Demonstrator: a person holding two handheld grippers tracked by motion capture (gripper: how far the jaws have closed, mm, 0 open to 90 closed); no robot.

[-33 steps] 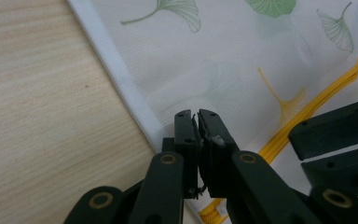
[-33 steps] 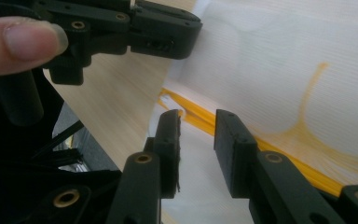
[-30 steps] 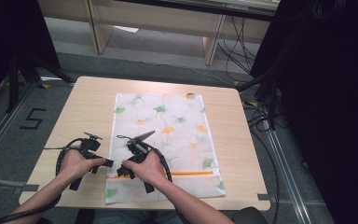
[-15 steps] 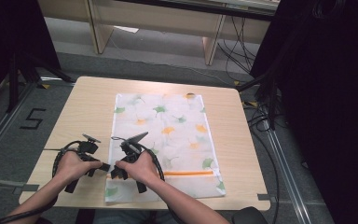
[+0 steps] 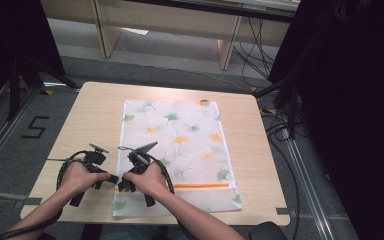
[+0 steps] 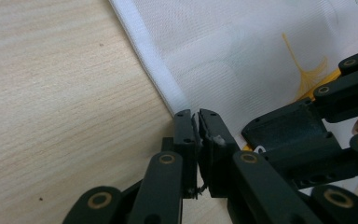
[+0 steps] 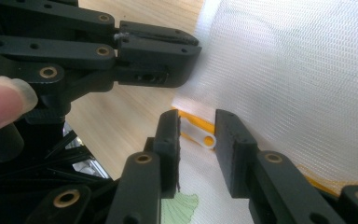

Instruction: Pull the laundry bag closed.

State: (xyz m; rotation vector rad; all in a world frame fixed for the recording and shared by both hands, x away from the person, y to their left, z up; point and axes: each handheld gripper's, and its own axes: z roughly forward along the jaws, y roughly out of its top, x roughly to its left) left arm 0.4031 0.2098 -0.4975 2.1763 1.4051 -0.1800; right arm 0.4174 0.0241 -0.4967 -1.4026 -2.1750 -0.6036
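Observation:
A white mesh bag (image 5: pixel 190 135) printed with green and orange leaves lies flat on the table, an orange zipper (image 5: pixel 200 185) running across its near end. My left gripper (image 6: pixel 196 116) is shut on the bag's white left hem (image 6: pixel 144 51), right by the zipper's end. My right gripper (image 7: pixel 198 123) is open, its jaws standing on either side of the white zipper pull (image 7: pixel 207 140). In the high view both grippers meet at the bag's near left edge, left gripper (image 5: pixel 114 178) and right gripper (image 5: pixel 123 186) tip to tip.
The light wooden table (image 5: pixel 90 115) has bare room left and right of the bag. Black cables loop from both grippers over my hands. Beyond the table lie a grey floor, a wooden cabinet and dark stands with cables at the right.
My right hand has slid left along the zipper line until its jaws reached the bag's left edge beside the left gripper. The left gripper has hardly moved.

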